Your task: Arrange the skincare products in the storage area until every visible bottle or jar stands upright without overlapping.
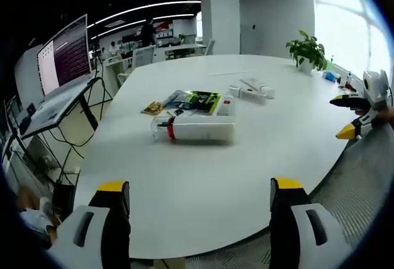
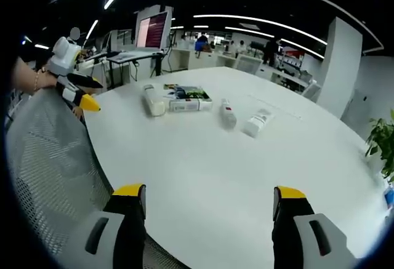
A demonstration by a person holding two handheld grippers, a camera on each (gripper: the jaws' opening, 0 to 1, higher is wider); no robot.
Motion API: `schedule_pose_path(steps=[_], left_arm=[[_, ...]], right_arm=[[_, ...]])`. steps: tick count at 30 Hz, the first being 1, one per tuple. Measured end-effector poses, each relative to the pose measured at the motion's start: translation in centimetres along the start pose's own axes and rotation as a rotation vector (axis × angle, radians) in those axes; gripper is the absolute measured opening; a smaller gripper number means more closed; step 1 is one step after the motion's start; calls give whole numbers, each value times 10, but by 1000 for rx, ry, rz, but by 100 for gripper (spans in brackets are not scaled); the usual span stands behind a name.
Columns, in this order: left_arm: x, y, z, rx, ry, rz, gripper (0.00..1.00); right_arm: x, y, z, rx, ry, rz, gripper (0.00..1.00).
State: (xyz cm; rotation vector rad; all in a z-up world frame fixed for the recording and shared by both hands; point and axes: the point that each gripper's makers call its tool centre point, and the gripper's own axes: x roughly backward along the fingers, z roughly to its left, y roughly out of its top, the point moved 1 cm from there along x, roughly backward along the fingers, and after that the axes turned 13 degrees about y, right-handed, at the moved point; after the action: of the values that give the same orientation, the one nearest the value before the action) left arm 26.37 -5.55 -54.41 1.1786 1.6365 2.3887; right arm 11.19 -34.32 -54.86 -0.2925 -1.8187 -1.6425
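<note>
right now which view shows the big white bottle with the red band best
The left gripper view: the white bottle lies on its side, broadside and central, red band plain. In the right gripper view the same bottle sits farther off, foreshortened, its band hidden.

Both views look in from past the table's (image 1: 203,183) near edge, held back from it, facing across the top from different sides. They share the middle: the lying bottle (image 1: 194,128) and box (image 2: 188,98).

No legible text or labels
</note>
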Motion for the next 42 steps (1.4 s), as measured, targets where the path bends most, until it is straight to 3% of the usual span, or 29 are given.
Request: schedule_pose_path(steps=[18, 23, 26, 29, 37, 39, 42], left_arm=[[2, 2, -1, 6, -7, -6, 87], [6, 4, -4, 8, -16, -28, 85], [8, 13, -2, 25, 0, -78, 86], [6, 12, -3, 15, -2, -77, 87], [9, 4, -10, 2, -43, -30, 83], [8, -2, -10, 3, -53, 6, 84], [8, -11, -15, -27, -79, 48, 84]], right_arm=[[-4, 1, -3, -4, -4, -20, 91], [-2, 5, 0, -10, 4, -43, 92], [-3, 4, 2, -14, 14, -42, 93], [-2, 7, 5, -11, 29, -55, 93], [2, 5, 6, -14, 20, -53, 96], [2, 5, 4, -18, 16, -52, 95], [3, 17, 5, -28, 22, -130, 95]])
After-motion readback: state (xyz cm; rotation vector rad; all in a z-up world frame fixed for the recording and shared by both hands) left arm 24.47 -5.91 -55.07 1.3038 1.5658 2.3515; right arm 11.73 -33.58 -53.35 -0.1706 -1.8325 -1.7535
